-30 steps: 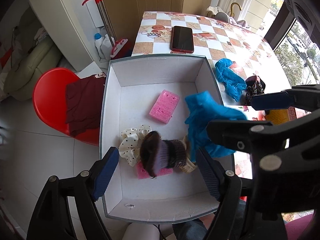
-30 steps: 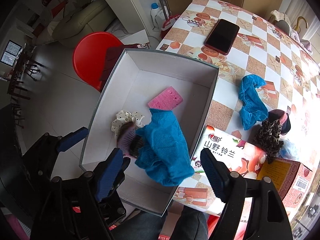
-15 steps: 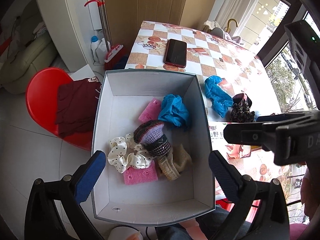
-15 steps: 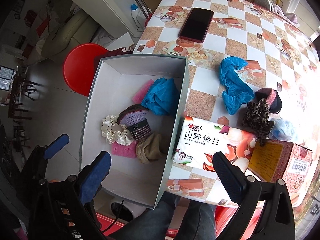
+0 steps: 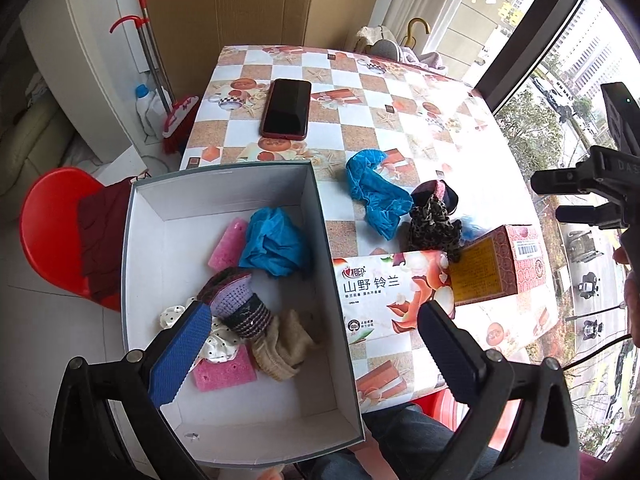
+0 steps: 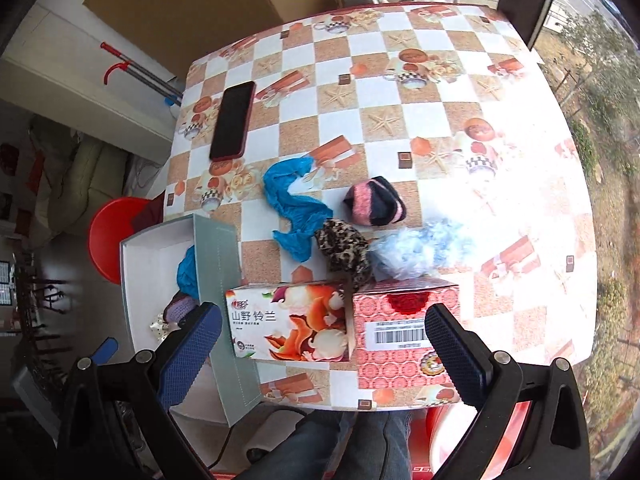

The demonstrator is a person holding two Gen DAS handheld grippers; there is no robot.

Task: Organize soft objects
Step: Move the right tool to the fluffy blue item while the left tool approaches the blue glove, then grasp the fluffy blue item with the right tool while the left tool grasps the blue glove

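Observation:
A white box (image 5: 328, 264) at the table's left edge holds a blue cloth (image 5: 276, 240), two pink sponges (image 5: 228, 240), a knitted purple roll (image 5: 236, 304), a dotted white scrunchie (image 5: 218, 338) and a beige sock (image 5: 284, 344). On the table lie another blue cloth (image 6: 294, 200), a leopard-print piece (image 6: 344, 250), a pink and dark rolled sock (image 6: 374, 202) and a pale blue fluffy piece (image 6: 420, 246). My left gripper (image 5: 316, 350) hangs open over the box's near right wall, holding nothing. Above the two cartons my right gripper (image 6: 322, 350) is open and empty.
A tissue carton (image 6: 290, 322) and a red patterned carton (image 6: 404, 334) stand at the table's near edge. A dark phone (image 6: 233, 120) lies at the far left. A red chair (image 5: 52, 224) with a maroon cloth stands left of the box. A person's legs (image 6: 344, 444) show below.
Both grippers opened wide and let the blue cloth and the knitted roll drop into the box. The right gripper then swung right, from over the box to over the cartons. The left rose and shifted right.

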